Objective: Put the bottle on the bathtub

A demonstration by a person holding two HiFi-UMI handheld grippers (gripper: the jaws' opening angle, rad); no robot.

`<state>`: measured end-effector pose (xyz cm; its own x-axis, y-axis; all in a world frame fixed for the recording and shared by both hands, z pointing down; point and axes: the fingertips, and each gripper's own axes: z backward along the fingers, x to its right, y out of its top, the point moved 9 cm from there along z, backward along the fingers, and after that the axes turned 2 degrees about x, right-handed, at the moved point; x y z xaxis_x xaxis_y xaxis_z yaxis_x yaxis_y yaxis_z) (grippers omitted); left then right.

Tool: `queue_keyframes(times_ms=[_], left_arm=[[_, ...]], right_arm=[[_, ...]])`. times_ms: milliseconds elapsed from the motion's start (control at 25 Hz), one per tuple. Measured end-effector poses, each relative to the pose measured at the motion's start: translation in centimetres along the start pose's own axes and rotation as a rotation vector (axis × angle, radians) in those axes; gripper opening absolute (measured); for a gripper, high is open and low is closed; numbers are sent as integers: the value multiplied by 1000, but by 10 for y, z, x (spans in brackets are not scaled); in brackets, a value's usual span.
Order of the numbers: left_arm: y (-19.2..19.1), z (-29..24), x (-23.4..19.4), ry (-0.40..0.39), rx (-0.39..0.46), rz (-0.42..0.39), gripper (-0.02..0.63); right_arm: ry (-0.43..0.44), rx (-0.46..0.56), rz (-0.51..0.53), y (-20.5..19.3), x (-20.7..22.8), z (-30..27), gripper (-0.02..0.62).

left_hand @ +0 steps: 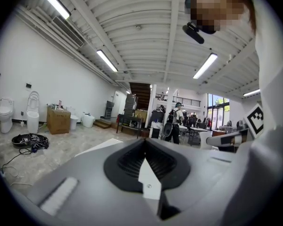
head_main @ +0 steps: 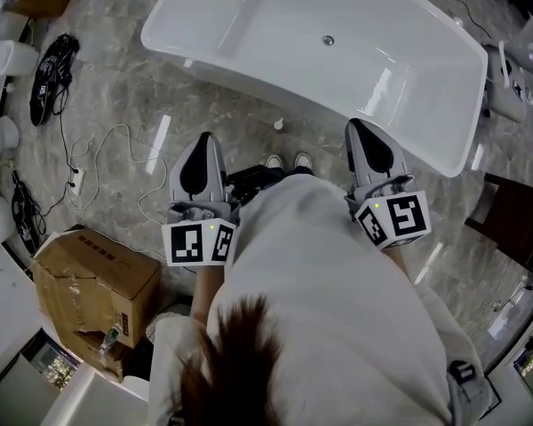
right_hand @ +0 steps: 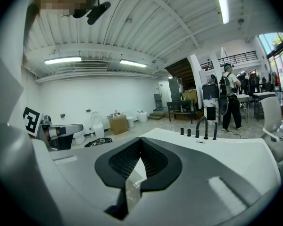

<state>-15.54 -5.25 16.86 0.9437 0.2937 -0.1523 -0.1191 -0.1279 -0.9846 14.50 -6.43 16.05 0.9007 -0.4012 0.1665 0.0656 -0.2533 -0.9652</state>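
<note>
First, head view.
- Item: left gripper [head_main: 204, 138] and right gripper [head_main: 360, 128], both held out level toward the bathtub [head_main: 275, 25], jaws together on each, nothing between them.
- Item: bottle [head_main: 278, 124], so judged, though it is too small to be sure. It is a small white capped thing standing on the floor [head_main: 142, 114], just beside the tub's near wall.
  - Position: ahead of both claws and below them, in the gap between the two, about midway. Neither hand is clearly nearer.
  - Long axis: appears upright, seen end-on from above.
- Nothing bottle-like shows on the tub rim.

Next, left gripper view.
- Item: left gripper [left_hand: 144, 147], pads meeting at the tip, empty.
- A pale edge of the tub lies ahead and to the claw's left.
- No bottle in sight, as it sits below this claw's line of sight.

Last, right gripper view.
- Item: right gripper [right_hand: 140, 142], tips closed together, empty.
- The tub rim stretches ahead and to the claw's right, with dark taps [right_hand: 205, 128] at its far end.
- No bottle visible here either.

Judgement: any pick-up would need a claw to drop low and inward toward the tub wall, then open.
</note>
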Motion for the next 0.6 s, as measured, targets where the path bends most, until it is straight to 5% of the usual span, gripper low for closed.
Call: queue_keyframes(times_ms=[600], left_arm=[[0,-9,-5,9,-26,-2,48]], right_arm=[[-17,-3,9,4,6,-3,-2]])
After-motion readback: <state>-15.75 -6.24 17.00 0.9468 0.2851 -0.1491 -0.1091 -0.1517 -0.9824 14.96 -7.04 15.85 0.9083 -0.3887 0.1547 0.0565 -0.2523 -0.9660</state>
